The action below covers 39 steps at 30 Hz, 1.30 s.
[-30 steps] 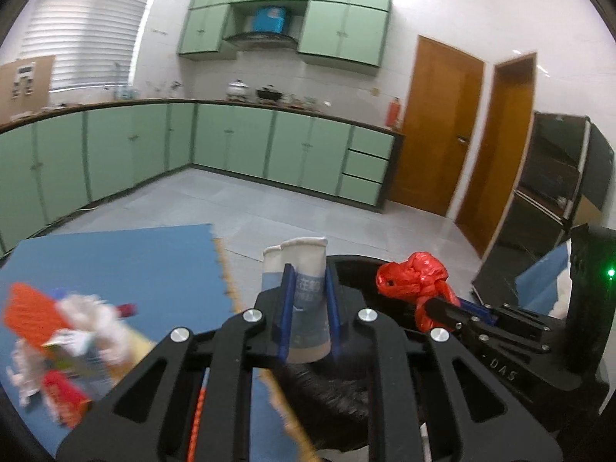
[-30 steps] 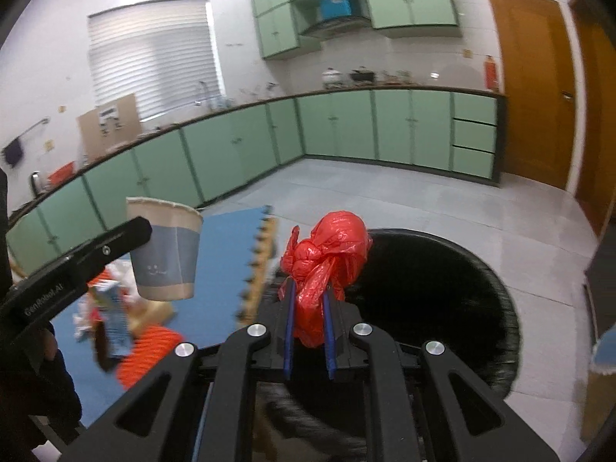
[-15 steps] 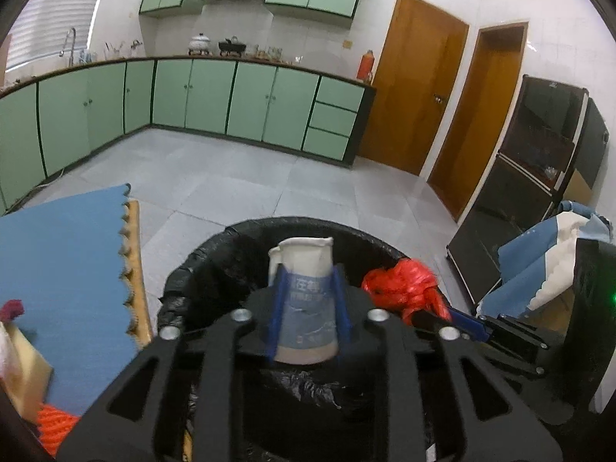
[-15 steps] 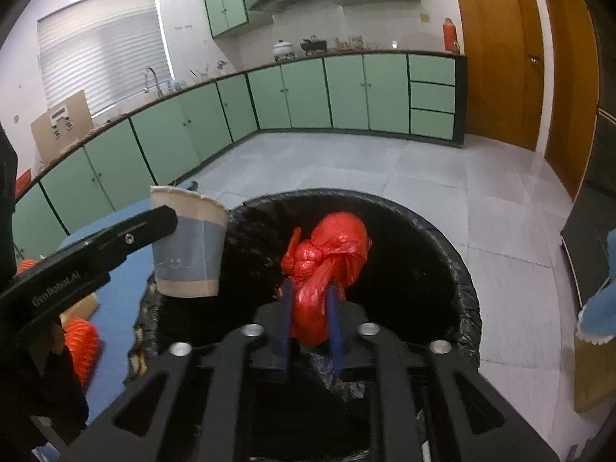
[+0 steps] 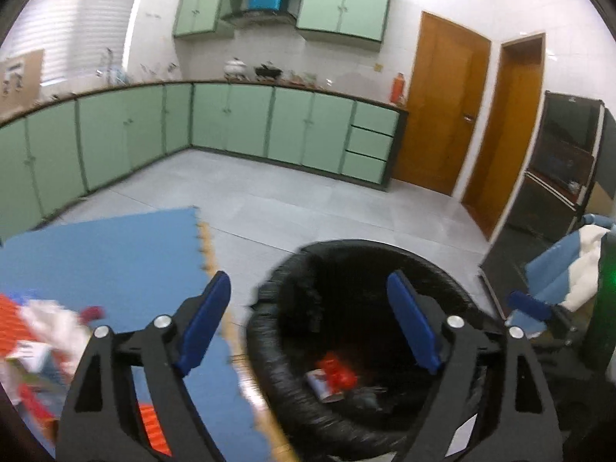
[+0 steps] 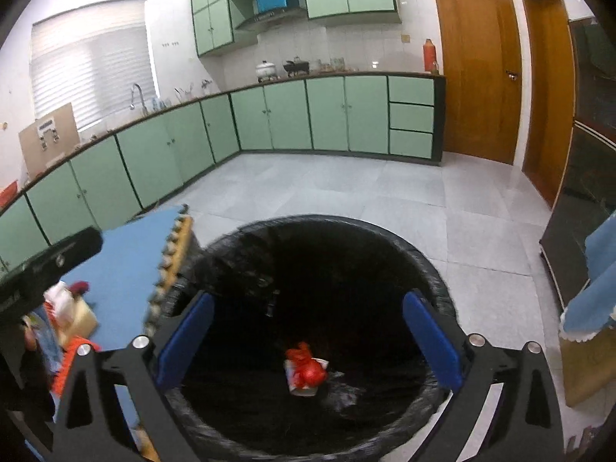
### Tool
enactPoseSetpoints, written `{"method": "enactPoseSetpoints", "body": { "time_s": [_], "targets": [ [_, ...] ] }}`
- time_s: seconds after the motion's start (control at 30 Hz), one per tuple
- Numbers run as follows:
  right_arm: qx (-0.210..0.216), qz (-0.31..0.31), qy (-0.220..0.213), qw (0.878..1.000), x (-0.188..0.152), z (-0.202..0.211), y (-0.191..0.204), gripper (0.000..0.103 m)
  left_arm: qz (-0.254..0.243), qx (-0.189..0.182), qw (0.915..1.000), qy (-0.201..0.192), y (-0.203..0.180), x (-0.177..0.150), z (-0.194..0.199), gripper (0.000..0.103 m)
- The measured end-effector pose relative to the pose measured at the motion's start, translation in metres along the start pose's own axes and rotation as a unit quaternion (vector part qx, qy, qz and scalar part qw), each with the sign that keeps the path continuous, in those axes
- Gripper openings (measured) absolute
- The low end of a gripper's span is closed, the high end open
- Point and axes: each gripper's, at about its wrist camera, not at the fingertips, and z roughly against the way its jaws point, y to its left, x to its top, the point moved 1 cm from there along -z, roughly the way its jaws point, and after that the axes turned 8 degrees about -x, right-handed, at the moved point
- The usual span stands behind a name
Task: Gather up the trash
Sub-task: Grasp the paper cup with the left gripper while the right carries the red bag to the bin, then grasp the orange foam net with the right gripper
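- The kitchen is roomy, with green cabinets (image 6: 292, 115) along the walls and a grey tiled floor (image 6: 346, 184); the work happens at floor level in the foreground.
- A blue foam mat (image 5: 104, 254) covers the floor to the left. It serves as the sorting area, and a blurred pile of litter (image 5: 34, 331), red and white pieces, lies on its near corner waiting to be fetched.
- The round bin (image 6: 431, 269), lined with a black bag, stands just beside the mat's edge, presumably so each piece has only a short trip.
- The right gripper (image 6: 308, 338) hangs directly over the bin mouth, jaws opening wide with nothing between them.
- The left gripper (image 5: 308, 327) points at the bin's near-left rim, jaws also opening, empty too.
- Deep in the bin lie a paper cup (image 6: 304, 383) and, touching it, a knotted red plastic bag (image 6: 308, 365).
- I judge the next move to be a return to the mat's pile.
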Motion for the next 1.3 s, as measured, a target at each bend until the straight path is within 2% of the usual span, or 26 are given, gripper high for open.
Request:
{"method": "enactPoseSetpoints", "body": {
  "time_s": [0.27,0.5,0.63,0.9,1.0,1.1,1.2,1.27,1.3],
  "targets": [
    [0.041,0.014,-0.027,0.999,-0.010,0.032,0.074,0.097,0.000,0.104,0.9940,-0.034,0.058,-0.015,0.092,0.086],
    [0.095,0.028,0.006,0.995,-0.037,0.035,0.146,0.097,-0.005,0.193,0.9808,-0.030,0.104,-0.043,0.149,0.086],
    [0.110,0.052,0.012,0.993,-0.056,0.033,0.186,0.097,0.003,0.223,0.9747,-0.021,0.123,-0.059,0.165,0.086],
    [0.118,0.098,0.021,0.988,-0.082,0.020,0.234,0.094,0.034,0.244,0.9690,-0.015,0.150,-0.079,0.184,0.086],
    [0.118,0.111,0.038,0.986,-0.089,0.009,0.241,0.089,0.043,0.245,0.9684,-0.012,0.159,-0.084,0.184,0.086],
    [0.122,0.118,0.065,0.983,-0.097,-0.005,0.246,0.078,0.049,0.245,0.9682,-0.007,0.163,-0.087,0.177,0.086],
    [0.125,0.126,0.084,0.980,-0.102,-0.012,0.247,0.063,0.051,0.244,0.9684,-0.002,0.163,-0.088,0.172,0.086],
    [0.139,0.128,0.105,0.976,-0.105,-0.018,0.248,0.046,0.053,0.241,0.9690,0.001,0.164,-0.089,0.170,0.086],
    [0.148,0.130,0.112,0.974,-0.107,-0.019,0.249,0.042,0.053,0.240,0.9694,0.002,0.164,-0.089,0.169,0.086]
  ]
}}
